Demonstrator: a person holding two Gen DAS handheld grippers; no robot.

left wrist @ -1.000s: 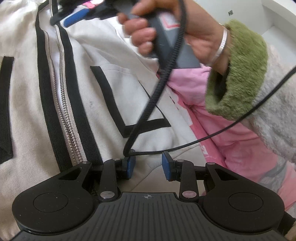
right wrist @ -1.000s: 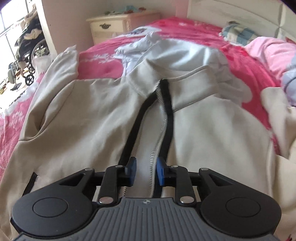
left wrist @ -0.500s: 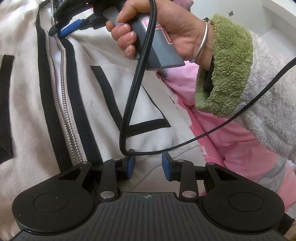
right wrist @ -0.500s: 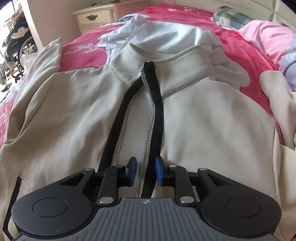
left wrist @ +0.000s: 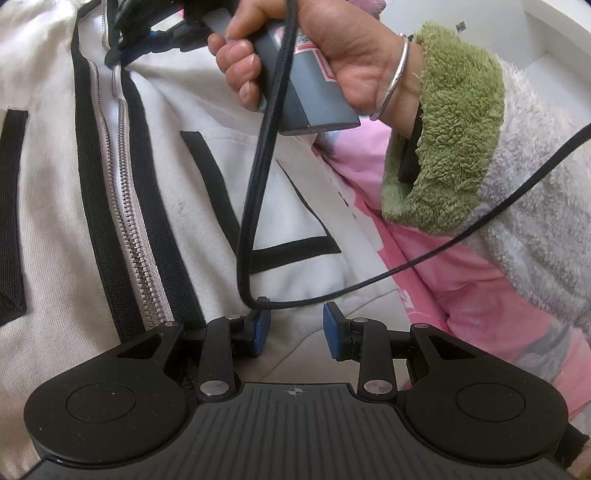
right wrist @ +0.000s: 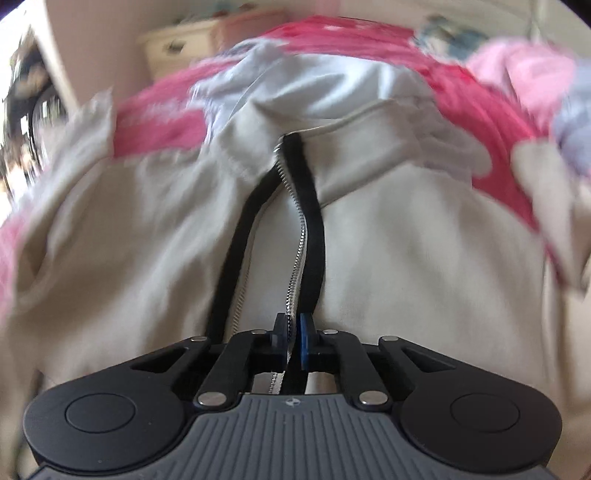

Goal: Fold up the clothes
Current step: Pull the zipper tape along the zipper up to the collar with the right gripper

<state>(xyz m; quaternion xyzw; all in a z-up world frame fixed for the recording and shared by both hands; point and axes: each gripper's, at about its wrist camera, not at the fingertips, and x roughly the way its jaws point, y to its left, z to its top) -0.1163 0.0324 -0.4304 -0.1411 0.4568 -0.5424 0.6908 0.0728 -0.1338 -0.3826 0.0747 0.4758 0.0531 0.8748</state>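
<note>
A cream zip-up jacket (left wrist: 55, 221) with black trim lies front up on the bed, its zipper (left wrist: 125, 221) undone. My left gripper (left wrist: 295, 328) hovers open just over the jacket's hem, nothing between its blue pads. At the top of the left wrist view, a person's hand (left wrist: 351, 55) holds my right gripper (left wrist: 147, 33) over the zipper. In the right wrist view, my right gripper (right wrist: 293, 336) is shut on the jacket's (right wrist: 406, 258) right zipper edge (right wrist: 299, 251), which runs taut up to the collar. This view is motion-blurred.
A black cable (left wrist: 258, 184) loops from the right gripper's handle down across my left fingertips. A pink garment (left wrist: 461, 288) lies right of the jacket. The red-pink bedspread (right wrist: 159, 122), a cream nightstand (right wrist: 177, 48) and more pink clothing (right wrist: 524, 70) lie beyond the collar.
My right gripper has closed on the right zipper edge, which was lying loose between its open fingers. Its view has gone blurred with motion. The left gripper has stayed in place.
</note>
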